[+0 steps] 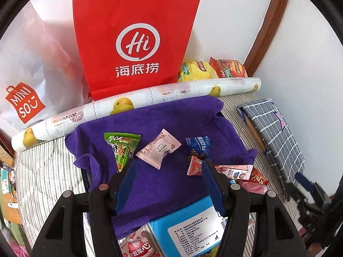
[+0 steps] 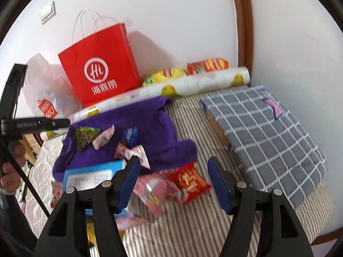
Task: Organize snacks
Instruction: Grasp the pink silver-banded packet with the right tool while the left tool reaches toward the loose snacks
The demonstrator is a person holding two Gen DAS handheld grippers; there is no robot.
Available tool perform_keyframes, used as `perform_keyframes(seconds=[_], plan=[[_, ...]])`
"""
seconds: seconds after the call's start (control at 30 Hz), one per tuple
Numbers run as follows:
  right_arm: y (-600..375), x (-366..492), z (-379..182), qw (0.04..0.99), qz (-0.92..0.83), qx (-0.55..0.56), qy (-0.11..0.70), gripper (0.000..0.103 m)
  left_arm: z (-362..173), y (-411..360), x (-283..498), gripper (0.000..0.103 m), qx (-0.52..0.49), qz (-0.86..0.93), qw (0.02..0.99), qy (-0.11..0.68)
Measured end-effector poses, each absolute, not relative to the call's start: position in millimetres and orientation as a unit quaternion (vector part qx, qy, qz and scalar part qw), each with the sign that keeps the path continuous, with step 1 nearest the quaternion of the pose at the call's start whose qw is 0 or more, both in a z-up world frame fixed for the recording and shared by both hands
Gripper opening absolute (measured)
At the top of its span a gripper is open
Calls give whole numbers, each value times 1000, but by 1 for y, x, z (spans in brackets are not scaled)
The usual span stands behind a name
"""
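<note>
A purple towel lies on the striped bed, also seen in the right wrist view. On it lie a green triangular snack, a pink candy packet, a blue packet and a small pink-red packet. My left gripper is open and empty just above the towel, between the green and blue packets. My right gripper is open and empty over a red packet and a pink striped packet at the towel's edge. A blue tissue pack lies near me.
A red paper bag and a white MINISO bag stand against the wall. A lemon-print roll lies behind the towel, yellow and red snack bags behind it. A grey checked pillow lies at right.
</note>
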State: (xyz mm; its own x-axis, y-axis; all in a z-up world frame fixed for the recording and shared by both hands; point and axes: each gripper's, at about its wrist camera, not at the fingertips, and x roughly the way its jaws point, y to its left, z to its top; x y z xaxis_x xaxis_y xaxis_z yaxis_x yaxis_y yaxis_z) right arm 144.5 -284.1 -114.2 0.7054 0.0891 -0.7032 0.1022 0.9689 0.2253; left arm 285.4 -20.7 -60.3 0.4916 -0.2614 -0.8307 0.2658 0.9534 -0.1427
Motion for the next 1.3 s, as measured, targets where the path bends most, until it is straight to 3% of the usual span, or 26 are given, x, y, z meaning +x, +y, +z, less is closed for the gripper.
perform_keyframes(seconds=[0.6, 0.67, 0.8, 1.3], plan=[[-264, 176, -181, 877, 86, 164, 444, 64, -73, 24, 223, 60, -21, -113, 863, 492], [-266, 176, -186, 873, 96, 176, 445, 52, -78, 37, 215, 60, -29, -101, 863, 495], [-269, 167, -184, 878, 97, 178, 433, 46, -88, 59, 199, 60, -51, -86, 861, 499], [-277, 90, -144, 909, 87, 142, 383, 46, -150, 48, 186, 60, -43, -72, 839, 538]])
